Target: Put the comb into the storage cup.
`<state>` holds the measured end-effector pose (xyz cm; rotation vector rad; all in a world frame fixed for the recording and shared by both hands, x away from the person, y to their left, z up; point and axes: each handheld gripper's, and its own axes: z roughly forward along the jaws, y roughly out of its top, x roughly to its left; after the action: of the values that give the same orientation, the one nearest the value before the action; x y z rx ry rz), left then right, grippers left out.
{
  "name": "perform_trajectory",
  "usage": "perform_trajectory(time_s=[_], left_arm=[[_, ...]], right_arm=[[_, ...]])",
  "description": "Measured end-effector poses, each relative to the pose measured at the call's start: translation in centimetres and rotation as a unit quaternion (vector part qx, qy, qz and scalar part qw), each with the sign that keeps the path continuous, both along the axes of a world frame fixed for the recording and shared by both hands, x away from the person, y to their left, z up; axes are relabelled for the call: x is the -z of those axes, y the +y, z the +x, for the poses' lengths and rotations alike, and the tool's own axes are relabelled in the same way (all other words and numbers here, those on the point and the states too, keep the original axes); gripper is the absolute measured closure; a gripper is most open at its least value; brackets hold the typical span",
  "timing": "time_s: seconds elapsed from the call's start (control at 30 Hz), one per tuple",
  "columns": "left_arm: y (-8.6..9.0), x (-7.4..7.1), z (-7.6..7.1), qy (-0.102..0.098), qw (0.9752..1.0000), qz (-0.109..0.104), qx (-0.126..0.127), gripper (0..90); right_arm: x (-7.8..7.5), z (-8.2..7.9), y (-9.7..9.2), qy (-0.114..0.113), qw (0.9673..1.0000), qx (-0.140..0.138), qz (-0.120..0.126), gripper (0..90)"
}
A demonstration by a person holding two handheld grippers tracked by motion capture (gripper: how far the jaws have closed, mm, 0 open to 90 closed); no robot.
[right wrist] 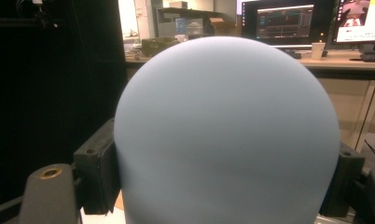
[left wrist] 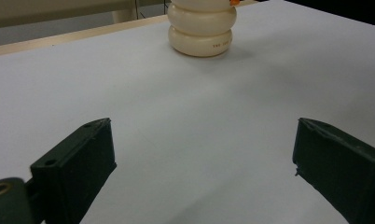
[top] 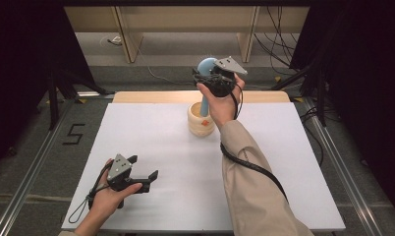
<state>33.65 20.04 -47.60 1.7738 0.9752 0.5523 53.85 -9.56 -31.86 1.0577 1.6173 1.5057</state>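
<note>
My right gripper [top: 204, 74] is raised above the far middle of the white table [top: 161, 147], shut on a pale blue rounded object [top: 206, 64]. In the right gripper view the blue dome [right wrist: 227, 130] sits between both jaws, whose pads press its sides. Right below the hand stands a cream ribbed pot [top: 201, 120], with a small orange bit at its rim. My left gripper [top: 145, 167] rests low over the table's near left, open, nothing between its jaws. In the left gripper view [left wrist: 204, 158] the pot [left wrist: 202, 30] stands ahead on the bare white top.
A wooden strip [top: 151, 97] runs along the table's far edge. Metal rails and black frame posts [top: 52, 98] flank the table, and cables [top: 279, 44] lie on the floor behind. A desk with monitors [right wrist: 283, 21] stands beyond the blue object.
</note>
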Motion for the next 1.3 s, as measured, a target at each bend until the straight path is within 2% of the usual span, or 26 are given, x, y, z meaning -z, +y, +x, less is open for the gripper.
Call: perform_trajectory(time_s=[1.3], left_arm=[[0.0,0.1,0.0,0.002,1.0000,-0.001,0.001,5.3]], right_arm=[[2.1,0.7,0.2,0.008,0.9999,0.005,-0.006,21.1]])
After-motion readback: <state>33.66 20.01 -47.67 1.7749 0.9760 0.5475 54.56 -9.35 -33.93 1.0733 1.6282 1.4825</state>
